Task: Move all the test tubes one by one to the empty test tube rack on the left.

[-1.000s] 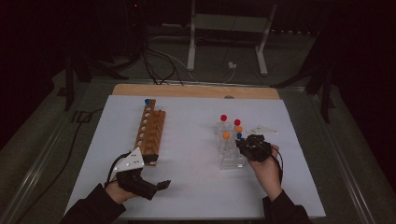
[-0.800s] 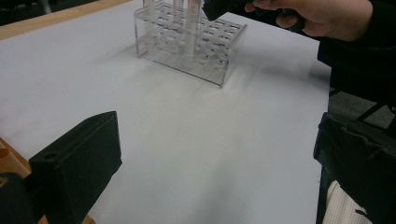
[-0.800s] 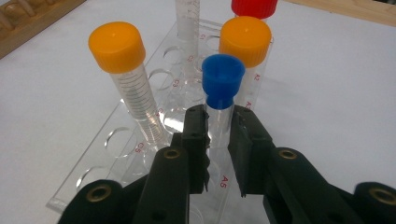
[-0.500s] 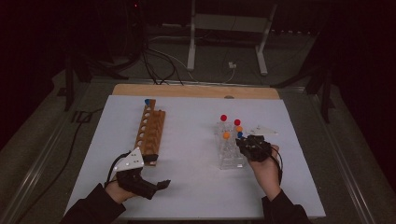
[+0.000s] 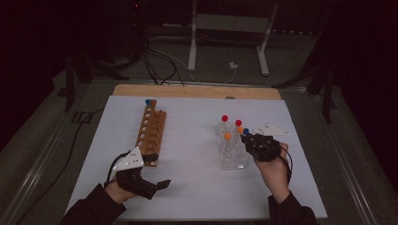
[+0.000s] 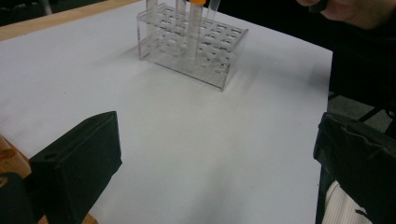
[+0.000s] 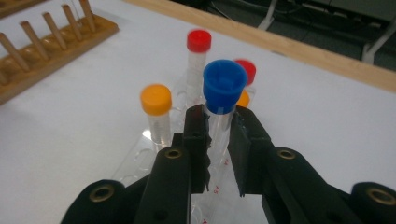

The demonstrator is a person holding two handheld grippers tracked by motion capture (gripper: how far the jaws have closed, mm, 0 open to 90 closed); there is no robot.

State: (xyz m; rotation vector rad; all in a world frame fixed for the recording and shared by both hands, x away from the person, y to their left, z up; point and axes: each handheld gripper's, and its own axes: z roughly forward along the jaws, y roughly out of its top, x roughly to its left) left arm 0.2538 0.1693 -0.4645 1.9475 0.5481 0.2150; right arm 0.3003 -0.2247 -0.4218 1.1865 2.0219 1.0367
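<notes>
A clear acrylic tube rack [image 5: 233, 154] stands right of centre and holds tubes with red caps [image 5: 225, 118] and orange caps [image 5: 227, 136]. My right gripper [image 5: 247, 137] is at the rack's right side, shut on a blue-capped tube [image 5: 246, 131]. In the right gripper view the jaws [image 7: 219, 140] clamp this blue-capped tube [image 7: 224, 86] just below its cap, above the rack; its lower end is hidden. My left gripper [image 5: 162, 183] rests near the table's front left, open and holding nothing. In the left gripper view the clear rack [image 6: 191, 42] lies far ahead.
A long wooden peg rack [image 5: 151, 131] lies left of centre, with one blue-capped tube [image 5: 148, 101] at its far end. White table cover [image 5: 192, 187] spreads between the two racks. A wooden strip [image 5: 197, 91] runs along the far edge.
</notes>
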